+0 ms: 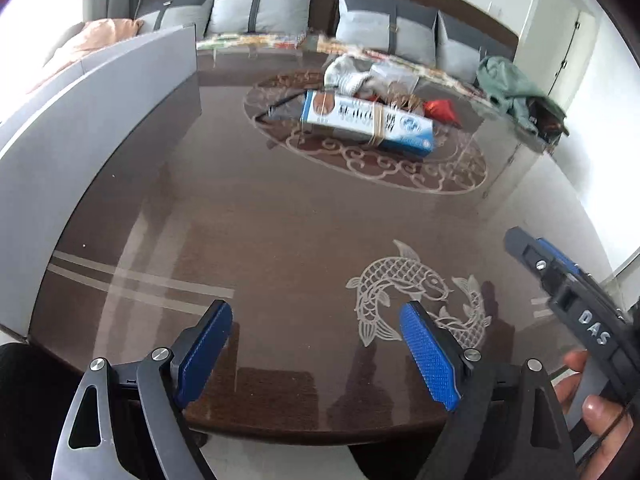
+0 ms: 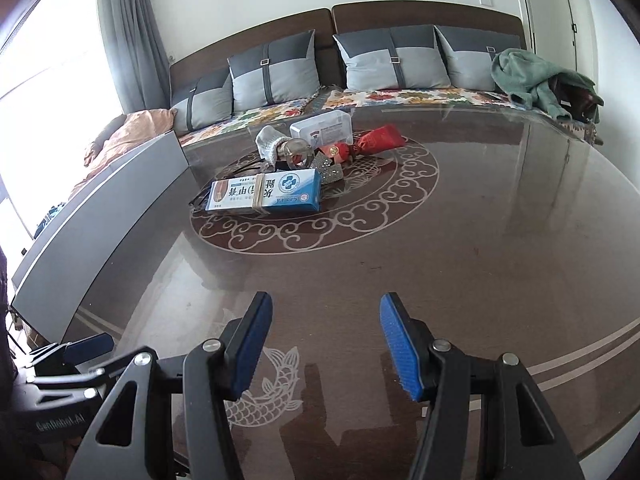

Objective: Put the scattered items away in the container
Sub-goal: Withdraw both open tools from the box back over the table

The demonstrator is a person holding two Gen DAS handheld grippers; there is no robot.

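Observation:
A pile of items lies on the round pattern in the middle of the glass-topped table (image 2: pixel 480 240). Nearest is a blue and white carton (image 2: pixel 266 196) (image 1: pixel 368 124) with a rubber band round it. Behind it lie a grey-white sock (image 2: pixel 268 140) (image 1: pixel 344 72), a clear plastic box (image 2: pixel 322 128), a red pouch (image 2: pixel 374 140) (image 1: pixel 440 110) and a black cord (image 1: pixel 276 108). The grey container (image 1: pixel 100 120) (image 2: pixel 100 200) stands along the table's left side. My left gripper (image 1: pixel 316 312) and right gripper (image 2: pixel 326 304) both hang open and empty over the near table, well short of the pile.
A sofa with grey cushions (image 2: pixel 276 76) runs behind the table. A green cloth (image 2: pixel 532 76) sits at its right end and an orange blanket (image 2: pixel 132 132) at its left. A hand (image 1: pixel 592 404) holds the right gripper's body (image 1: pixel 560 276), close beside my left one.

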